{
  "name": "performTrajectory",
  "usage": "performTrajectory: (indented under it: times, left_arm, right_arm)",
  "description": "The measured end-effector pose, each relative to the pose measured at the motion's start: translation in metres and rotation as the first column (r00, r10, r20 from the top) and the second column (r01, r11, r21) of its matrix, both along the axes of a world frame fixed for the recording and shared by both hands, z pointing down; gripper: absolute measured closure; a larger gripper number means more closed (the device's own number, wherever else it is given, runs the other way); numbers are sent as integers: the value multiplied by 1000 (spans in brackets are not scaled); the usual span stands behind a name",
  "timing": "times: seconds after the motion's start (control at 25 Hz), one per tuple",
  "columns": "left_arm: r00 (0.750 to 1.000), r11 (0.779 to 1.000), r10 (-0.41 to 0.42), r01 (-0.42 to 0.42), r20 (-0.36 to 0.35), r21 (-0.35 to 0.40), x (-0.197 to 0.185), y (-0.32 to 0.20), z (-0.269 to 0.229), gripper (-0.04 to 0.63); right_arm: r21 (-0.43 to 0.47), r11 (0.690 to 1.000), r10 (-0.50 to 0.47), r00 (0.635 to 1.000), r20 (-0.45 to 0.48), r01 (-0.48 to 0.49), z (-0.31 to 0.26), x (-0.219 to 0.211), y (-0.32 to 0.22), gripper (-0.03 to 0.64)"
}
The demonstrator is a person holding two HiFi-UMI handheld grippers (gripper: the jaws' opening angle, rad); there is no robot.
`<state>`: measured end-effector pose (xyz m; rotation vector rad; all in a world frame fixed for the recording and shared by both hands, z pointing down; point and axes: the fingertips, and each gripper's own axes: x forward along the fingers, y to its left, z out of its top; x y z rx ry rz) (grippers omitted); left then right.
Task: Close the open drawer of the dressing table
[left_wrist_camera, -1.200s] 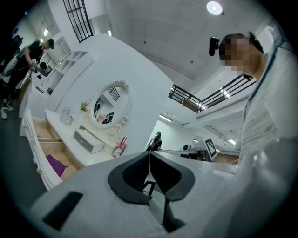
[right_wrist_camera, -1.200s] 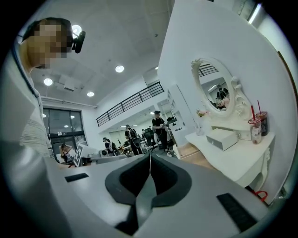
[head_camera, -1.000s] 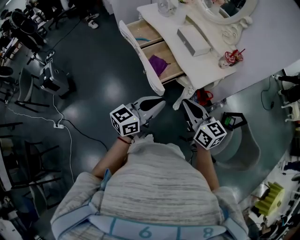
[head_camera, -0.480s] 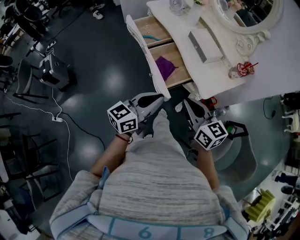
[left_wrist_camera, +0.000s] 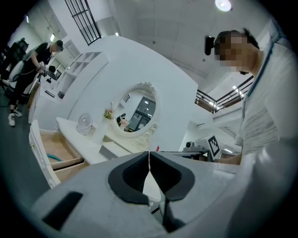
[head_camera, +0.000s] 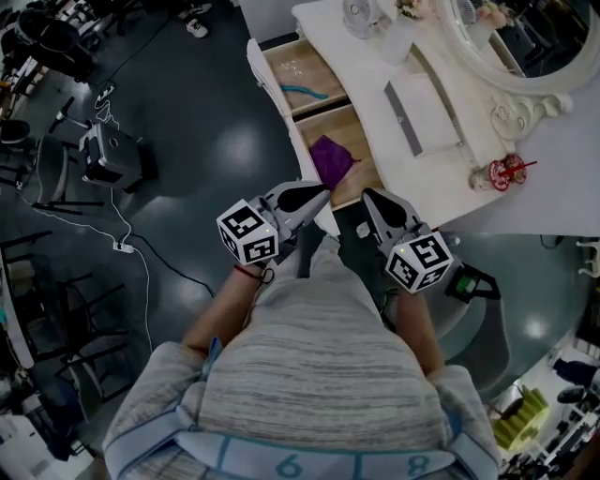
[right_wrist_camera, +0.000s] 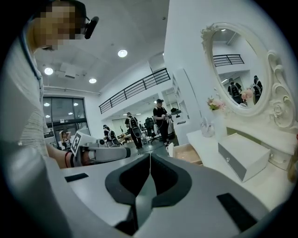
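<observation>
The left forearm (head_camera: 217, 317) and right forearm (head_camera: 419, 323) reach forward side by side. The left claw (head_camera: 322, 195) and right claw (head_camera: 369, 196) are empty, jaws pressed together, tips near each other.

The white wooden dressing-table surface (head_camera: 367, 70) lies at 1 o'clock. Two open wooden drawers jut from its 9 o'clock side. The farther drawer (head_camera: 289, 64) holds a teal curved strip (head_camera: 305, 91), the nearer drawer (head_camera: 356, 141) a purple cloth (head_camera: 330, 157). A white rectangular box (head_camera: 427, 112) sits mid-surface, with an oval white-framed mirror (head_camera: 548, 28) at its 2 o'clock.
</observation>
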<state>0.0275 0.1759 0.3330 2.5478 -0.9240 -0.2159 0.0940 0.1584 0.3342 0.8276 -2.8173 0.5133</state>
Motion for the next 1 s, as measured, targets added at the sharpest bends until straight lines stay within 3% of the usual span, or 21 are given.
performTrajectory:
  times: [0.24, 0.64, 1.0]
  left_arm:
    - [999, 999, -31, 32, 18, -21, -9, -51, 6, 577]
    - [996, 997, -61, 63, 64, -35, -25, -93, 20, 578]
    - [994, 996, 25, -15, 110, -86, -43, -107, 52, 577]
  right_arm:
    - [-24, 999, -21, 1000, 12, 21, 4, -6, -52, 606]
    - [-46, 998, -44, 999, 9, 45, 16, -13, -97, 606]
    - [-82, 997, 7, 1000, -17, -9, 35, -27, -114, 605]
